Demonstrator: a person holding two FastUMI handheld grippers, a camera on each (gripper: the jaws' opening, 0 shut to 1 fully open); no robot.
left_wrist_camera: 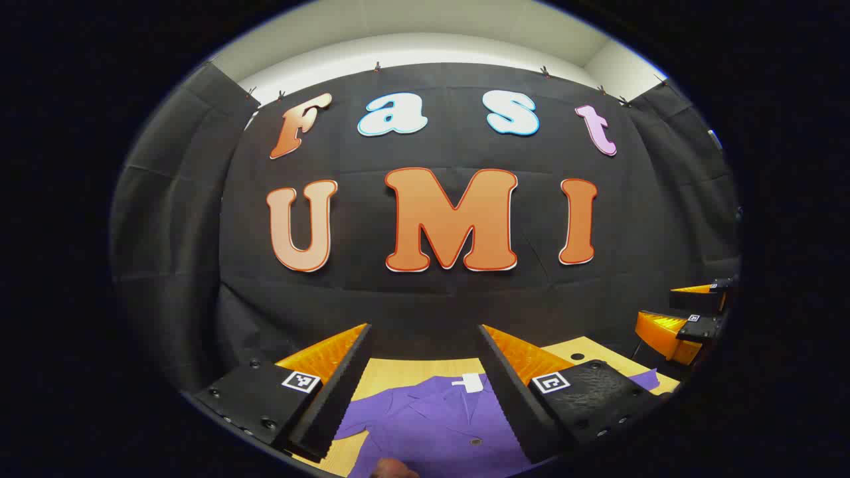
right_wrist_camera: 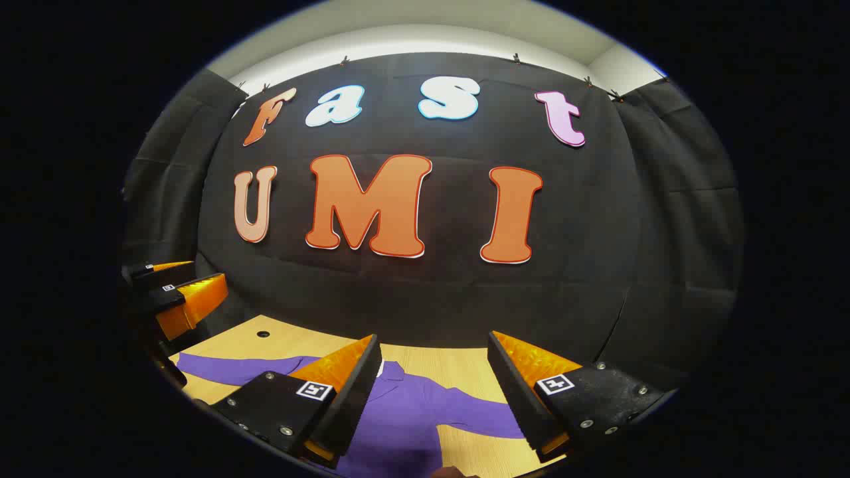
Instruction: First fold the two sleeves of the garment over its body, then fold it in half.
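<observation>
Left gripper view: a purple shirt point(left_wrist_camera: 438, 425) lies flat on a wooden worktop point(left_wrist_camera: 405, 372) in front of the black cloth wall point(left_wrist_camera: 425, 299), with both grippers held above it.

The worktop is the largest thing, pale wood, with a small round hole point(left_wrist_camera: 577, 356) near its far edge. The shirt is spread over its middle, collar and white neck label point(left_wrist_camera: 470, 382) toward the far edge, a button point(left_wrist_camera: 475, 441) on its front, one sleeve point(left_wrist_camera: 644, 380) reaching toward the worktop's right side. In the right gripper view the shirt point(right_wrist_camera: 405, 425) shows both sleeves laid out sideways, unfolded. The left gripper point(left_wrist_camera: 425, 358) hangs over the collar, fingers spread wide and holding nothing. The right gripper point(right_wrist_camera: 435, 365) hangs over the shirt's body, fingers likewise spread apart and holding nothing; it appears in the left gripper view at the right edge point(left_wrist_camera: 690, 312).
</observation>
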